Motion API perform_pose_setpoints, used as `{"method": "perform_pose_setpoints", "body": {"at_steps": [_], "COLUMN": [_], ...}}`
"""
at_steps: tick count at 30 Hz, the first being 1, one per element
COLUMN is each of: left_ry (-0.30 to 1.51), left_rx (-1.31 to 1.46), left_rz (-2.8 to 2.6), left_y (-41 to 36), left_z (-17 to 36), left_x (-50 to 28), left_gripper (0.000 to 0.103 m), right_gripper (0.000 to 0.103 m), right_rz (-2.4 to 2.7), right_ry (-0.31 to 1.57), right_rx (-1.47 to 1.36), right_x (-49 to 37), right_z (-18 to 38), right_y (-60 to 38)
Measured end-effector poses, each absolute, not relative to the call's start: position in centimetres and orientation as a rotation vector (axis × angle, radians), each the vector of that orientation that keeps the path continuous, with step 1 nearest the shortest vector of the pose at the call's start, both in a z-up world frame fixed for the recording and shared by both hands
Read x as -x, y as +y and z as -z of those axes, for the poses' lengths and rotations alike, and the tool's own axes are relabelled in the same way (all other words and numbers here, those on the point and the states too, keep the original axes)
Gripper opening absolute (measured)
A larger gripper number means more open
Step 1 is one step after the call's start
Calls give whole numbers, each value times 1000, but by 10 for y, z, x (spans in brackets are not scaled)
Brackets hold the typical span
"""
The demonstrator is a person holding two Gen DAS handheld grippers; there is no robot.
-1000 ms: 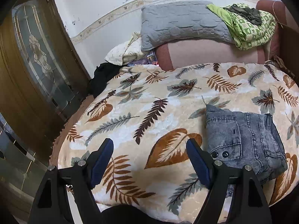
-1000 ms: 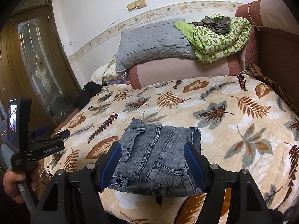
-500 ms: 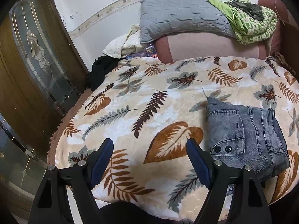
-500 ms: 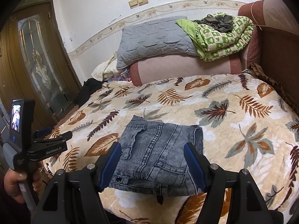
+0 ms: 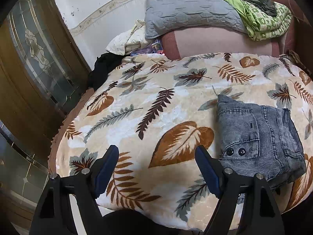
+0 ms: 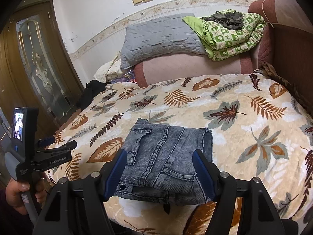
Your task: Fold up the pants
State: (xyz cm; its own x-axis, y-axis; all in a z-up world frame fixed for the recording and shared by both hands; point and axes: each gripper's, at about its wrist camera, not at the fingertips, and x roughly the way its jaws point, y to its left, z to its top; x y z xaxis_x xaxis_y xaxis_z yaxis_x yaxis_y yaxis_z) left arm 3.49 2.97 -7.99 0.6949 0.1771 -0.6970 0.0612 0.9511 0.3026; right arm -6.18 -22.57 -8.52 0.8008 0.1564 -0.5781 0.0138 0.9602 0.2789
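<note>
The grey-blue denim pants [image 6: 164,156] lie folded into a compact rectangle near the front edge of the bed; in the left wrist view they [image 5: 258,137] are at the right. My right gripper [image 6: 159,168] is open and empty, hovering just in front of the folded pants. My left gripper [image 5: 157,166] is open and empty over the bedspread to the left of the pants. The left gripper [image 6: 56,146] also shows in the right wrist view, held in a hand at the far left.
A leaf-patterned bedspread [image 5: 156,101] covers the bed. A grey pillow [image 6: 160,39] and a green quilt [image 6: 232,35] lie on the pink headrest at the back. A wooden glass-panelled door [image 5: 37,58] stands left. Dark clothing [image 6: 92,94] lies at the bed's far left corner.
Both grippers have drawn back slightly from the bed and stay open. The folded pants have not moved.
</note>
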Motion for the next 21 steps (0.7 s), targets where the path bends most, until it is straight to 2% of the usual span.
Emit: {"method": "perform_pose_setpoints", "body": {"at_steps": [21], "left_ry": [850], "left_rx": [-311], "left_rz": [-67], "left_y": [30], "left_z": [94], "left_x": [-41], "left_gripper": [81], "right_gripper": [73], "right_rz": [-70], "right_ry": [667], "right_rx": [-287], "right_x": [56], "right_z": [93], "right_y": [-227]}}
